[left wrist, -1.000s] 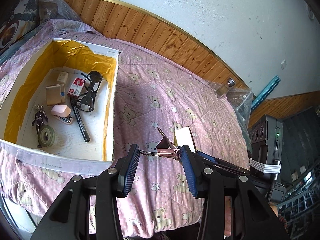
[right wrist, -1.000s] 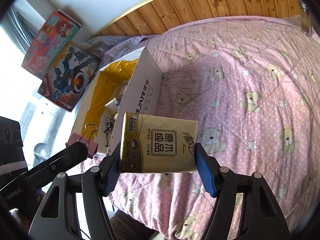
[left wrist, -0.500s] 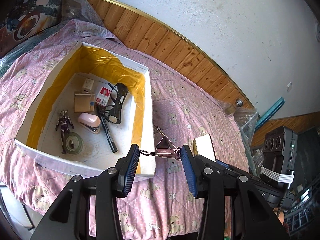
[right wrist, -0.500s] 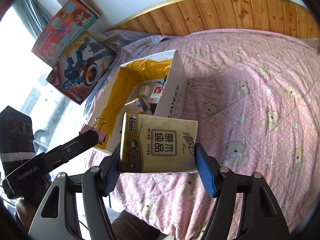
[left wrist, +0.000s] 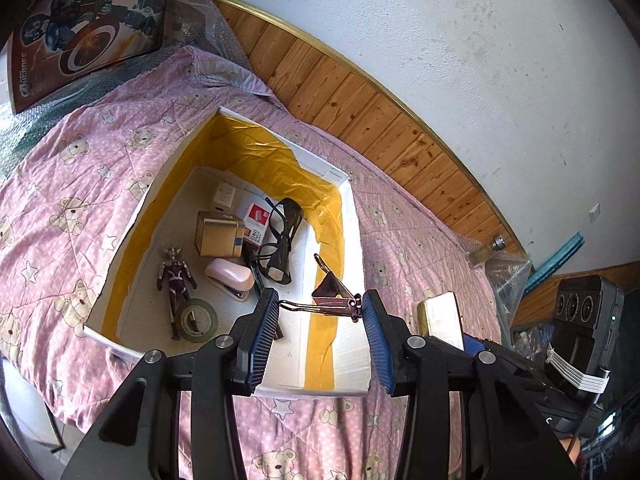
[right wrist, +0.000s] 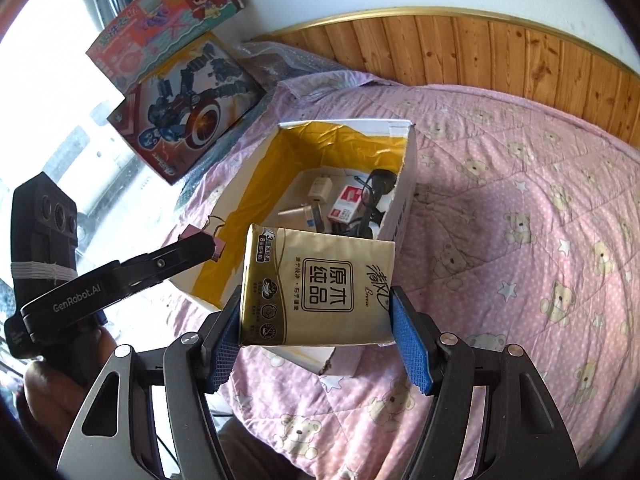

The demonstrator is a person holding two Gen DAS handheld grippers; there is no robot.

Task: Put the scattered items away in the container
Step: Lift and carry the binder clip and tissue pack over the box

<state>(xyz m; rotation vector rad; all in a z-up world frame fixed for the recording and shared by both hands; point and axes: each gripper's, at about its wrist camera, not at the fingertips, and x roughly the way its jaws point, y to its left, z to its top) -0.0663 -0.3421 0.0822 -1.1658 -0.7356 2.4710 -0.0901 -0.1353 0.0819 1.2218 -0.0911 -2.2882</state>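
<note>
**Both claws loaded above the open box**

I see the white cardboard box (left wrist: 352, 216) sitting open on the pink bear-print quilt (left wrist: 60, 168), its inner walls lined with yellow tape. On its floor lie a toy figure (left wrist: 176, 280), a roll of tape (left wrist: 198, 320), a pink stapler (left wrist: 230, 280), a small tan box (left wrist: 218, 234), a red-and-white packet (left wrist: 256, 220), a white charger block (left wrist: 224, 194), a black marker (left wrist: 254, 264) and dark glasses (left wrist: 280, 240). The figure's legs overlap the tape roll; the glasses rest against the wall on the right in my left view.

My left gripper (left wrist: 320, 312) hangs over the box's near corner, tilted down toward the interior. It is clenched on a pink binder clip (left wrist: 334, 300), pinched by its wire handles across the two blue pads, with the clip body just above the box's inner wall. From the right camera I see that same clip (right wrist: 204, 240) at the tip of the left tool, over the box's left rim, and a hand (right wrist: 52, 392) gripping the handle below.

My right gripper (right wrist: 314, 320) hovers just in front of the box (right wrist: 404, 208), nearer to me. Its jaws stand wide, clamped on a golden tissue pack (right wrist: 316, 292) held upright and face-on, printed side toward the lens. The pack hides the box's near wall.

Two toy cartons (right wrist: 188, 100) lean beyond the box by the window.
</note>
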